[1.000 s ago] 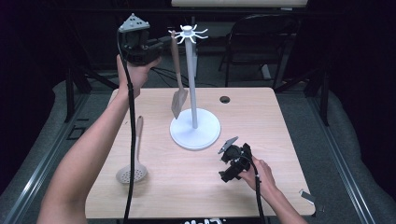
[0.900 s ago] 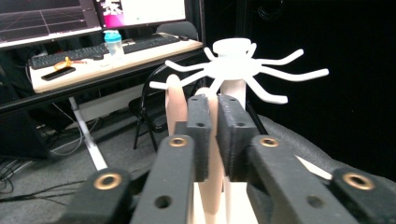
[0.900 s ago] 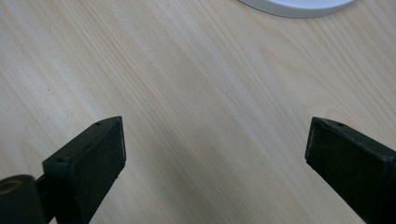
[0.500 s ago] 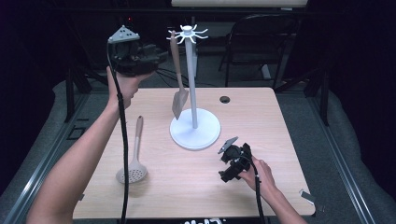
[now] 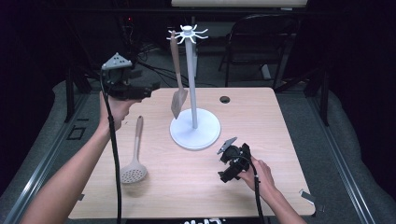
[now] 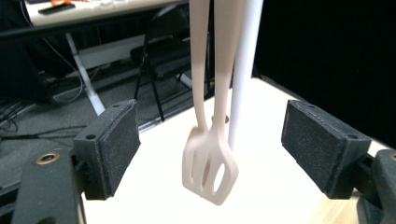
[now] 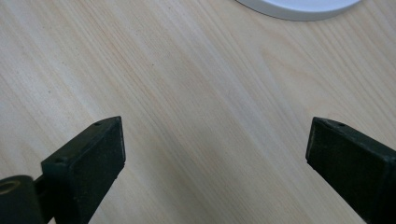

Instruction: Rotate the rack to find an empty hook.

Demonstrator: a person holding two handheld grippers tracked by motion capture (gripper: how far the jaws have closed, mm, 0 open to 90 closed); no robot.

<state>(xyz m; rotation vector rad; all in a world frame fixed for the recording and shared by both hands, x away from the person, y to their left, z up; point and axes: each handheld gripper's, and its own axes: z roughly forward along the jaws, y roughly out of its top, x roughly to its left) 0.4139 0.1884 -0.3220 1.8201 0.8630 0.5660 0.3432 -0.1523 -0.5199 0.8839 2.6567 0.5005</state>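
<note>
Slotted spatula (image 5: pixel 178 95), pale beige & smooth, hangs by its long handle from the white hooked stand (image 5: pixel 194 126), blade just above the round base. Matching perforated spoon (image 5: pixel 134 164) lies flat on the light wood-grain table (image 5: pixel 280 121). Left gripper (image 5: pixel 148 90) has dropped lower & pulled away from the spatula vs a sec ago; jaws have just been opening, matte black pads spread, nothing between. Right gripper (image 5: pixel 228 158) unmoved near the base, pads wide apart, empty.
</note>
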